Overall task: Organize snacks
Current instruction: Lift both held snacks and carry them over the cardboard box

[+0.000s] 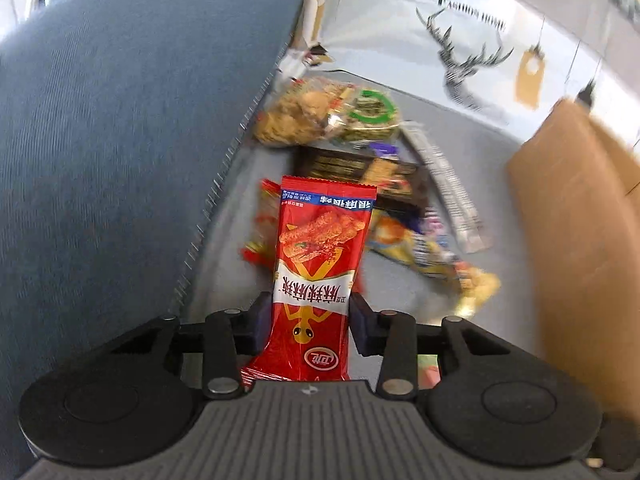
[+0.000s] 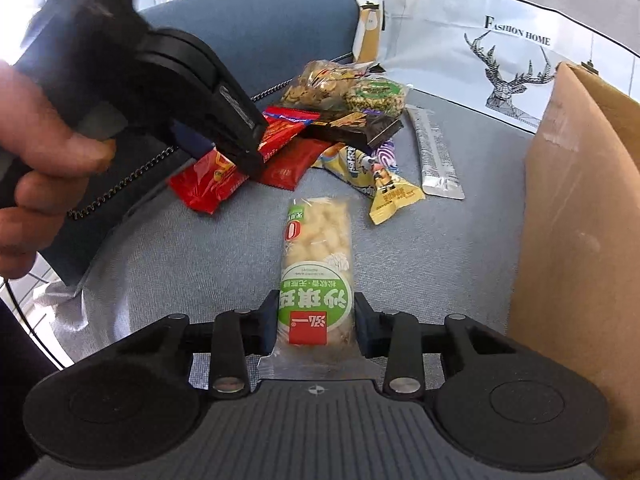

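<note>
The left gripper has its fingers closed on a red packet, lifted over the snack pile. The right gripper clamps a green-labelled bar on the grey seat, bare around it. A cardboard box stands at the right edge

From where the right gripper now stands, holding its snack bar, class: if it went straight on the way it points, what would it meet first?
Probably the yellow snack packet at the near edge of the pile, past the tip of the green-labelled bar held in the right gripper. Bare grey cushion lies between; depth is unclear.
</note>
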Demonstrator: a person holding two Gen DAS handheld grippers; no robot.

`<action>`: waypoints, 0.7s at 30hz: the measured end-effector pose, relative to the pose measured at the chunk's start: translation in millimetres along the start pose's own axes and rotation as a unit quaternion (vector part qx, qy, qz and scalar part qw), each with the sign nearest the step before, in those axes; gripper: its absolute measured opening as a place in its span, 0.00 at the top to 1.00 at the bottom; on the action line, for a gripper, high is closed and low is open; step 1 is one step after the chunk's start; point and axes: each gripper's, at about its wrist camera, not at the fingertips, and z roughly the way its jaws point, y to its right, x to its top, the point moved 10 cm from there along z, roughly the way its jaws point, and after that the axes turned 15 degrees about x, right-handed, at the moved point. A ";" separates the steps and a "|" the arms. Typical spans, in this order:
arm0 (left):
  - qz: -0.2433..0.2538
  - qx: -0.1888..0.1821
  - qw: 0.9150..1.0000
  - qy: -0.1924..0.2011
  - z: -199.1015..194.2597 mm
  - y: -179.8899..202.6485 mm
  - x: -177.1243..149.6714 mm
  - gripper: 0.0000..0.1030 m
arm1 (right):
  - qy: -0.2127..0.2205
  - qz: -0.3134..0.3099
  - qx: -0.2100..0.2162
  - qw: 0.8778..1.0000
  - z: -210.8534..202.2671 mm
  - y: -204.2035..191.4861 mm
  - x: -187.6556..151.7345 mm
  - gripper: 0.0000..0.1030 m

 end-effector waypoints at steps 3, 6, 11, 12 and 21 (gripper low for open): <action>-0.015 -0.039 0.999 -0.033 -0.3 4.5 -11.0 0.55 | -0.004 0.009 0.000 1.000 -1.1 2.3 -2.1 0.63; -0.010 -0.019 0.998 -0.053 7.7 3.3 -17.9 0.53 | -0.007 0.011 -0.001 1.000 0.9 2.7 -3.4 0.60; -0.001 -0.008 0.998 -0.062 14.3 6.1 -18.8 0.44 | -0.009 0.007 0.000 1.000 5.0 2.6 -3.6 0.52; 0.004 -0.005 0.998 -0.061 15.3 6.2 -19.5 0.42 | -0.009 0.007 0.000 1.000 5.6 2.9 -3.1 0.52; 0.063 0.027 0.997 -0.039 21.3 14.1 -17.7 0.44 | -0.012 -0.009 -0.011 1.000 9.9 1.8 -2.9 0.50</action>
